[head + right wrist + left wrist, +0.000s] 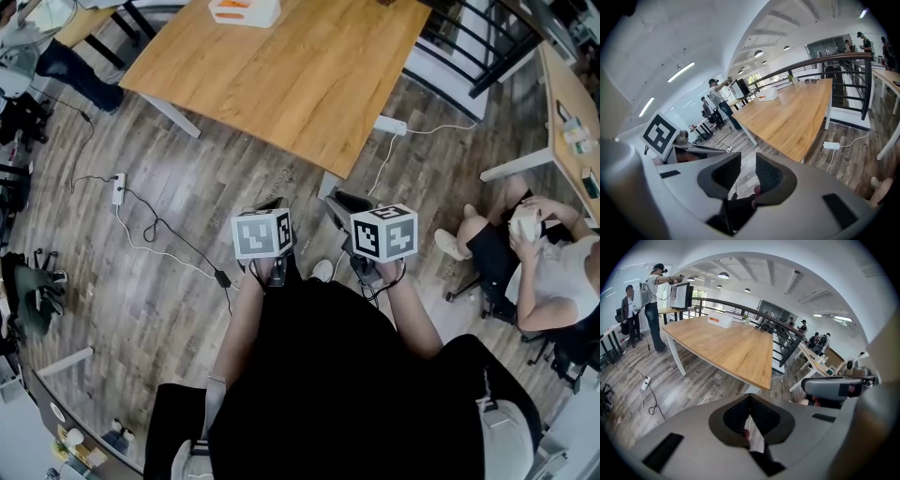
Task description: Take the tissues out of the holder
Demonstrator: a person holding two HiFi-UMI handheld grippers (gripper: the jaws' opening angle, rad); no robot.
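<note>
1. Head view: The tissue holder [246, 9], white with an orange patch, sits at the far end of the wooden worktop [309, 75]. Both claws are well apart from it. The left claw [270, 206] and the right claw [345, 208] hang side by side over the plank floor [187, 187], close to the person's body and short of the worktop's near corner. A seated person [539, 262] is off to the right, clear of the path.

2. Left claw view: The left claw [750, 401] has its jaws together at the tips. A pale strip shows low in the gap behind them; I cannot tell what it is. The tissue holder [720, 320] lies far up the worktop [736, 348], near its left edge.

3. Right claw view: The right claw [748, 171] has its jaws apart, with only floor showing between them. The tissue holder [767, 94] is small and distant on the worktop [797, 112].

4. Judgement: The step in hand looks like the approach, with no tissue drawn yet. To do it well:
   - Walk round the corner and close in on the holder before reaching.
   - Part the left jaws on the way.
   - Steady the holder with one claw.
   - Pinch the topmost tissue with the other and pull straight up, so the holder neither slides nor tips.
</note>
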